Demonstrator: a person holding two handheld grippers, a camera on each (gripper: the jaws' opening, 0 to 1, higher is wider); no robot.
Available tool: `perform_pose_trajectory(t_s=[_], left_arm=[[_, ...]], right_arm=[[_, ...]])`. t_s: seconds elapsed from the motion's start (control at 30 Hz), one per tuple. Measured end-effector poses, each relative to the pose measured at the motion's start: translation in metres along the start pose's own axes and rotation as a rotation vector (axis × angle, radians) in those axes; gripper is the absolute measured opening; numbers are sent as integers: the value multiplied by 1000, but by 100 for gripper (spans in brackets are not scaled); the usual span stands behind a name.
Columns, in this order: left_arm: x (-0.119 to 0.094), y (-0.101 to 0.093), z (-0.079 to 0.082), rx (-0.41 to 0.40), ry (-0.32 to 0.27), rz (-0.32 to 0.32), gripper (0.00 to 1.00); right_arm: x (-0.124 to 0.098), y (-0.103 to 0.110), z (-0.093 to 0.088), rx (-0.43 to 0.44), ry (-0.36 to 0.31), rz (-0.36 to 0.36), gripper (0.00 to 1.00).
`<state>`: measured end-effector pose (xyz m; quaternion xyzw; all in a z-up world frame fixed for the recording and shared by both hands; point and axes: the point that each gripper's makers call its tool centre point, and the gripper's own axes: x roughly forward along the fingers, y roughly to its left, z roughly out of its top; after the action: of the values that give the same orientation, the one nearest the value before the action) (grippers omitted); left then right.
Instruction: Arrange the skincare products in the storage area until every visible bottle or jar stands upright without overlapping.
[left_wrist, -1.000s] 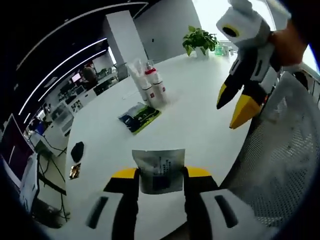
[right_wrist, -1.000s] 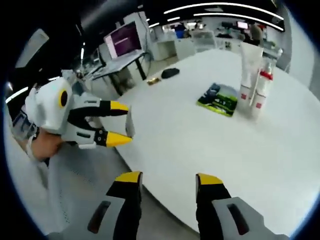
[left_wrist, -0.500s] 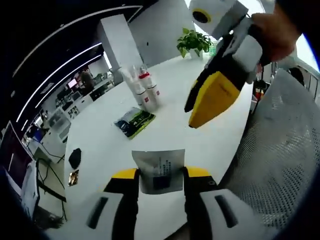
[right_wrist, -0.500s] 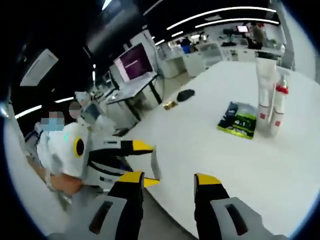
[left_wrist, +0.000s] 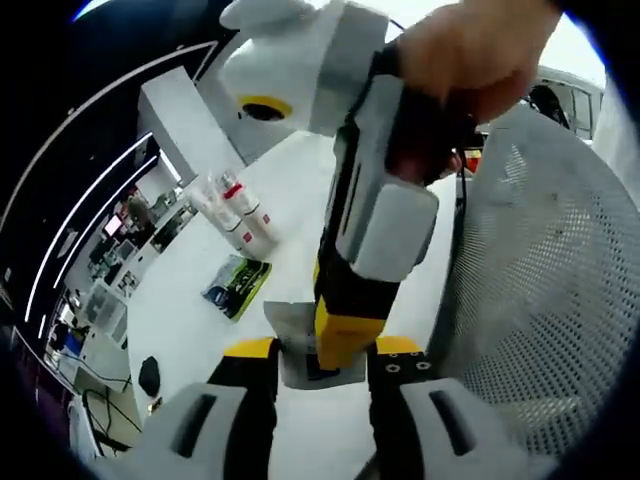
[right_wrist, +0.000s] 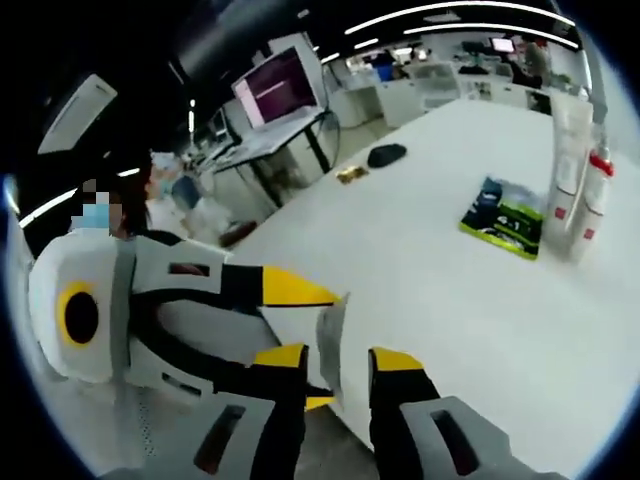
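Left gripper (left_wrist: 320, 352) clamped shut on a grey sachet (left_wrist: 290, 330), held up flat and face-on, well on the near side of the green packet (left_wrist: 235, 287) and out past the white table (left_wrist: 300, 200) edge. Probably held that way to offer the free top edge for a hand-over or a re-grip. Right gripper (left_wrist: 342, 338) reaching down from above in a hand (left_wrist: 470, 60), its yellow tip lying over the sachet's face. Jaws narrowed but not clamped, straddling the sachet edge-on with a slim gap showing at one side at least. Hence a transfer in progress, judged from the pose, and no firm second grip yet.

Just beyond the green packet, two red-capped bottles (left_wrist: 240, 210) and a clear tube (left_wrist: 205, 195) upright and close together on the table. That group looks already arranged, with the packet lying flat in front of it.

Left gripper view: sachet's printed face, the hand driving the other tool, and a mesh chair back (left_wrist: 540, 300) far to the packet's right.

Right gripper view: sachet as a thin sliver between the jaws, which makes the remaining gap readable. Also a black mouse (right_wrist: 385, 155) and a small gold item (right_wrist: 350, 173) on the table beyond the packet, with desks and a monitor (right_wrist: 280, 88) farther off.
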<state>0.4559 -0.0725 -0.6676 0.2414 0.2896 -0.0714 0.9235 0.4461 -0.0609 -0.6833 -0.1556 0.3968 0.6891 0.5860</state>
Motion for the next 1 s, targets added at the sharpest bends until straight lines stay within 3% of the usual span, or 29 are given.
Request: perform_pose_trajectory(t_s=[0.07,0.13,0.3,0.33,0.4,0.47,0.5,0.53,0.63,0.73,0.8,0.83,0.9,0.97,1.0], left_arm=[[0,0,1,-16,-13,-9,33],[-4,5,6,-45,-43,-3,35],[-12,-7,23,-177,-143,-138,51],[-15,-2,29,-263,-175,-141,53],[-20,2,32,-362,-202,-191,46],[-23,9,32,-436,-215,-195,41],[-25,19,28,-522,-204,-181,42],[-27,30,29,-598,-230,-159,44],[-31,44,37,-847,-329,-207,48],[-38,43,51,-1084,-392,-340,50],[-45,48,66,-1231,-494,-447,50],[-47,49,70,-1289,-510,-462,49],[-48,50,69,-1302,-527,-455,40],[-47,48,65,-1278,-507,-432,30],[-50,45,67,-1260,-508,-450,26]], right_arm=[[0,10,-4,35,11,55,2],[-2,3,-1,9,-27,9,0],[-14,-3,6,112,-128,32,0],[-20,-4,10,147,-167,49,0],[-34,-3,23,238,-273,94,0],[-49,-7,36,359,-382,146,0],[-55,-8,41,400,-428,168,0],[-61,-8,46,417,-462,192,0],[-77,-7,55,469,-545,252,0],[-89,5,66,497,-619,340,0],[-94,14,70,502,-641,391,0],[-94,17,71,499,-643,406,0],[-95,25,73,481,-644,426,0],[-95,36,75,492,-640,469,0],[-92,31,73,484,-635,437,0]])
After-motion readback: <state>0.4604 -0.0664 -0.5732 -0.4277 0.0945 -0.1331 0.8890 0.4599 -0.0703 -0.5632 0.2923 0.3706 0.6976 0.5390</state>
